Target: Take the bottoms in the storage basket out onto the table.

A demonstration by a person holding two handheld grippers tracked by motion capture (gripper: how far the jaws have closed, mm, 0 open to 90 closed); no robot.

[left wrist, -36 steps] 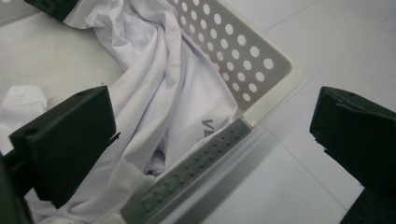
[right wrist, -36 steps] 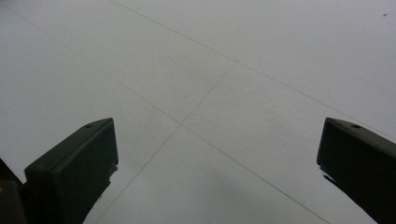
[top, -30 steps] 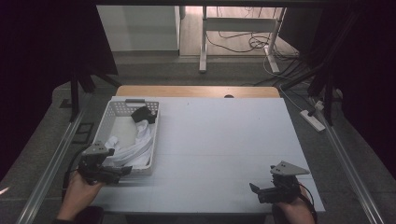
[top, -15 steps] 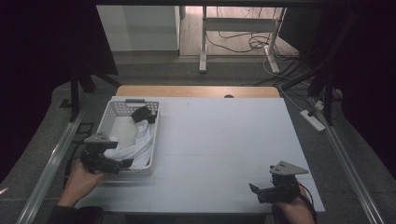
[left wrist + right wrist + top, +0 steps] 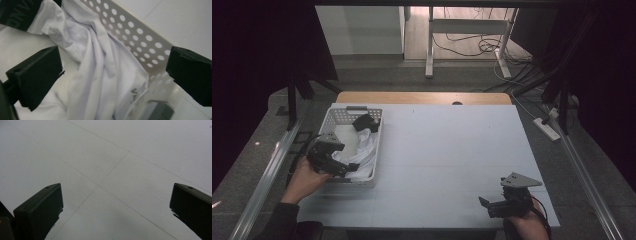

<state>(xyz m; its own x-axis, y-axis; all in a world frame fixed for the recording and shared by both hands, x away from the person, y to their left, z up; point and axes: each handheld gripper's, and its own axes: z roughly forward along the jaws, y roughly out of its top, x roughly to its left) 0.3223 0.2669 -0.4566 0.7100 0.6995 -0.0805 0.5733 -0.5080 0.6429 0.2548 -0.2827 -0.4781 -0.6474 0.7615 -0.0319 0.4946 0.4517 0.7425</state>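
The left tongs point(image 5: 353, 167) hang over the near end of a white perforated basket point(image 5: 378, 131) that stands on the left part of the white tabletop point(image 5: 452, 150). Their jaws are spread wide, pointing down into the basket, and nothing is caught between them. In the left gripper view the tongs point(image 5: 113, 75) straddle a crumpled white garment point(image 5: 100, 72): one jaw sits over the cloth inside the basket, the other over the basket's perforated wall point(image 5: 140, 32), near its rim. Whether either jaw touches the cloth I cannot tell.

The white garment point(image 5: 362, 150) lies bunched in the basket, heaped against the right-hand wall and reaching toward the near end. A black piece of fabric point(image 5: 363, 121) with pale lettering rests at the far end of the basket, touching the white cloth; it shows at the upper left corner of the left gripper view point(image 5: 17, 12).

The right tongs point(image 5: 484, 204) are held low over the near right part of the tabletop, well apart from the basket, jaws spread and holding nothing. In the right gripper view they point(image 5: 116, 202) frame bare tabletop crossed by thin seam lines.
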